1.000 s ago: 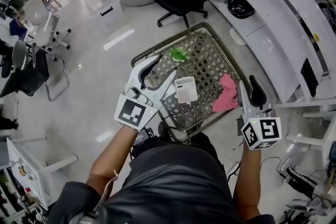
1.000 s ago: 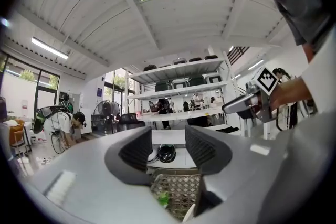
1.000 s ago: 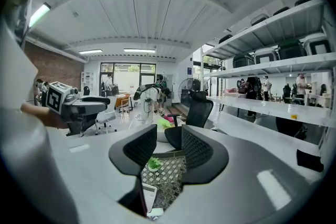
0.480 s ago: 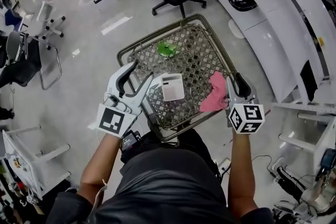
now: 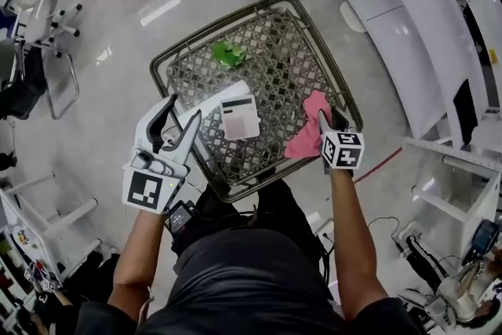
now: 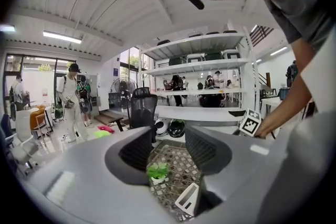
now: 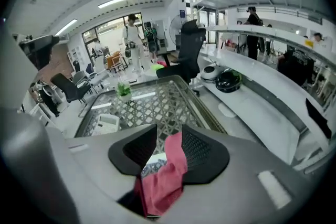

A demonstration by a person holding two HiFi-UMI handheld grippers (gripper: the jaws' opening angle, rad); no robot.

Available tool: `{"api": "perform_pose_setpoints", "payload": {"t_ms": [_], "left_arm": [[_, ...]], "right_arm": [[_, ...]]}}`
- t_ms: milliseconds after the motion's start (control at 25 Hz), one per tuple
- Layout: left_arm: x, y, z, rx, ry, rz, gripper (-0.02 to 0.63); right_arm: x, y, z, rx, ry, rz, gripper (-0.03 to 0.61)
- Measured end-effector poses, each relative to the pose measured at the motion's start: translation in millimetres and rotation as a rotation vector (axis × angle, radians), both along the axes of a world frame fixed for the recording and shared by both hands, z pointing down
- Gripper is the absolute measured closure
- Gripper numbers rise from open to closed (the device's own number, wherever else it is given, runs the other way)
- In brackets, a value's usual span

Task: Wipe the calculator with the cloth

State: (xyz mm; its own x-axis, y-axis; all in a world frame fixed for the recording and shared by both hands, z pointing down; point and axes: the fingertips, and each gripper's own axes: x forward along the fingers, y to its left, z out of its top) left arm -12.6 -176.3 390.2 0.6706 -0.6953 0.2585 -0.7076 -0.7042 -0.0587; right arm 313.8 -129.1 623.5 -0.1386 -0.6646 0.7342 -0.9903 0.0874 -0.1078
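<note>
**Head view.** A bench (image 5: 292, 43) with a metal lattice top stands in front of the person. A white calculator (image 5: 240, 118) lies face up near the middle of it, just in from the near-left edge. A crumpled pink cloth (image 5: 306, 139) lies by the near-right edge, apart from the calculator. A small green potted plant (image 5: 228, 53) stands at the far-left side. The left claw (image 5: 182, 110) hangs at the bench's left edge, spread wide and empty, its tips pointing towards the calculator. The right claw (image 5: 329, 120) is down at the cloth, with its marker cube (image 5: 343, 149) facing up.

**Left gripper view.** The left claw (image 6: 168, 147) has its jaws well apart with nothing between them. Through the gap show the bench (image 6: 181, 168), the plant (image 6: 157, 171) and one corner of the calculator (image 6: 188, 199). A black office chair (image 6: 142, 107) stands beyond the bench.

**Right gripper view.** The right claw (image 7: 169, 145) is spread, with the cloth (image 7: 163, 181) between its jaws. The fabric lies against the right-hand pad, while lattice shows in the gap beside the left-hand one, so it is not pinched. The calculator (image 7: 106, 124) lies further off to the left on the bench (image 7: 157, 99), and the plant (image 7: 124, 92) stands beyond it.
</note>
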Motion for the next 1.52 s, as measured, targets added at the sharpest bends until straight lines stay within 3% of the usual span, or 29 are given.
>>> {"api": "perform_pose_setpoints", "payload": {"t_ms": [200,360,520,640,680,720,920,1200,1520], "left_arm": [[2.9,-1.8,25.6,-0.029,-0.002,-0.029,0.402],[3.2,-0.8,41.0,-0.049,-0.001,-0.041,0.402],[-0.6,-0.8,52.8,-0.068,0.0,-0.054,0.402],[-4.3,-3.1,55.6,-0.071,0.0,-0.057,0.402],[-5.5,-3.8,55.7,-0.07,0.002,-0.058,0.402],[-6.5,-4.3,55.5,-0.069,0.005,-0.059,0.402],[-16.1,-7.5,54.3,-0.074,0.009,-0.066,0.402],[-45.3,-5.5,53.8,-0.071,0.025,-0.091,0.402],[-93.0,2.0,56.1,-0.079,0.033,-0.146,0.402]], "right_arm": [[5.1,15.2,69.9,-0.15,-0.003,0.008,0.448],[4.6,29.4,112.7,-0.268,0.021,-0.002,0.402],[3.1,38.4,141.9,-0.323,0.028,0.007,0.399],[6.2,34.3,143.1,-0.312,0.033,0.03,0.424],[6.4,33.6,141.8,-0.308,0.029,0.031,0.516],[6.1,32.5,139.4,-0.301,0.026,0.031,0.525],[-15.4,8.3,105.2,-0.183,-0.006,0.007,0.529],[-88.4,-35.2,53.6,-0.027,-0.075,-0.079,0.529],[-181.8,-66.0,39.4,0.046,-0.128,-0.212,0.529]]}}
